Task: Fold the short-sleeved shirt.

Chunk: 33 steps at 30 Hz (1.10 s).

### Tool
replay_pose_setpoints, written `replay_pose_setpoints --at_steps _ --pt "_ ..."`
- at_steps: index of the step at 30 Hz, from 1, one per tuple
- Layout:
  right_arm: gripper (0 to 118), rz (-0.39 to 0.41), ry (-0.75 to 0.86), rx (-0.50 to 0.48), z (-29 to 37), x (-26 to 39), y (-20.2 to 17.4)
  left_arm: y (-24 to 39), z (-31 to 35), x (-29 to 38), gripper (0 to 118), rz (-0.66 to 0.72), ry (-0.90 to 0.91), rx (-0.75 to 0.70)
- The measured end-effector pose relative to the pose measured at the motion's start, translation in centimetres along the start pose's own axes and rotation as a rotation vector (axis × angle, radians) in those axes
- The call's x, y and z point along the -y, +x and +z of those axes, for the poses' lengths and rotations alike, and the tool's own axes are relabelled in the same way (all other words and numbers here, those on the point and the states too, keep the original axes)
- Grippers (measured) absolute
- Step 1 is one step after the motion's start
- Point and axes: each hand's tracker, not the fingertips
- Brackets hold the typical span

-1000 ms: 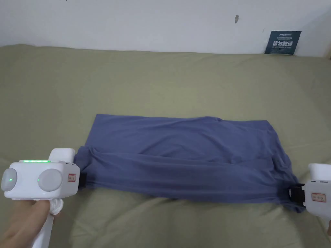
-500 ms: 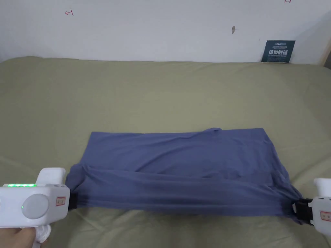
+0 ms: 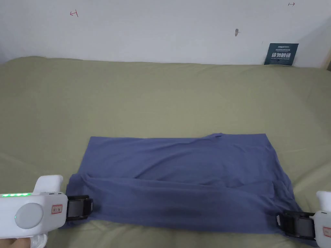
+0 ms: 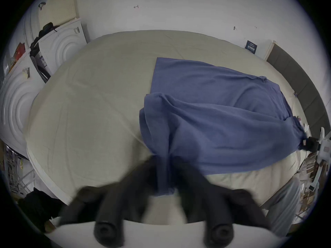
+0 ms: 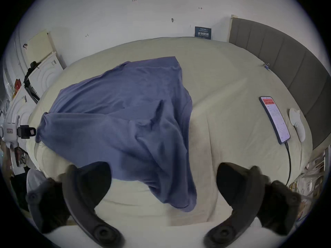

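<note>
The blue shirt [image 3: 181, 180] lay folded lengthwise on the olive bed [image 3: 161, 97], near its front edge. L gripper [image 4: 165, 171] was clamped on the shirt's left end; R gripper [image 5: 163, 184] had jaws wide apart, w/ the shirt's corner lying loose between them.

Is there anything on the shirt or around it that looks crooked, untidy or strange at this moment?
Yes. The blue shirt is not folded cleanly: the near layer lies wrinkled and bunched, and its right corner sags loose between the open right tool. The left tool pinches the other corner into a twisted bundle.
</note>
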Motion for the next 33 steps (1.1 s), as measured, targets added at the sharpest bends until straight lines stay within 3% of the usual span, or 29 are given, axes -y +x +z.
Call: replay_pose_setpoints --at_steps 4,5,6,7,8,9,14,18,24,25,26,27,31,33 --pt "102 -0.011 0.092 0.012 0.8 -2.7 -0.3 1.1 0.9 -2.8 110 -0.018 0.058 -0.033" --pt "81 -0.016 0.110 0.019 0.8 -3.6 -0.4 1.4 0.9 -3.6 94 -0.022 0.062 -0.030" --pt "39 -0.025 0.140 0.029 0.8 -4.5 -0.5 1.8 0.9 -4.5 59 -0.019 0.082 -0.031" --pt "0 -0.034 0.169 0.027 0.7 -5.4 -0.7 2.0 0.8 -5.4 3 -0.023 0.087 -0.024" --pt "0 -0.032 0.181 0.032 0.4 -6.5 -0.9 2.4 0.2 -6.4 0 -0.030 0.089 -0.002" --pt "0 -0.057 0.252 0.080 0.0 -7.8 -1.0 2.9 -0.2 -7.5 0 -0.026 0.115 -0.016" --pt "0 -0.053 0.178 0.041 -3.0 -12.9 -1.7 2.9 -4.4 -12.3 0 -0.025 0.106 -0.004" --pt "0 0.003 0.131 0.083 -6.6 -15.9 -1.4 3.2 -8.3 -16.5 0 -0.024 0.087 -0.027" --pt "0 0.024 0.070 0.104 -11.1 -17.8 -0.4 3.9 -14.9 -20.6 2 -0.063 -0.008 -0.092" --pt "0 0.024 0.064 0.107 -11.4 -17.8 -0.3 3.9 -15.3 -20.8 19 -0.065 -0.009 -0.098" --pt "0 0.024 0.060 0.106 -11.7 -17.8 -0.2 3.9 -15.6 -21.1 76 -0.067 -0.020 -0.116" --pt "0 0.024 0.052 0.112 -12.1 -17.8 0.0 3.9 -15.7 -21.1 117 -0.059 -0.026 -0.131" --pt "0 0.043 0.029 0.111 -13.1 -17.6 0.2 2.9 -17.5 -21.5 114 -0.068 -0.031 -0.141" --pt "0 0.048 0.022 0.116 -13.7 -17.6 0.3 2.8 -18.1 -21.0 106 -0.077 -0.082 -0.140"
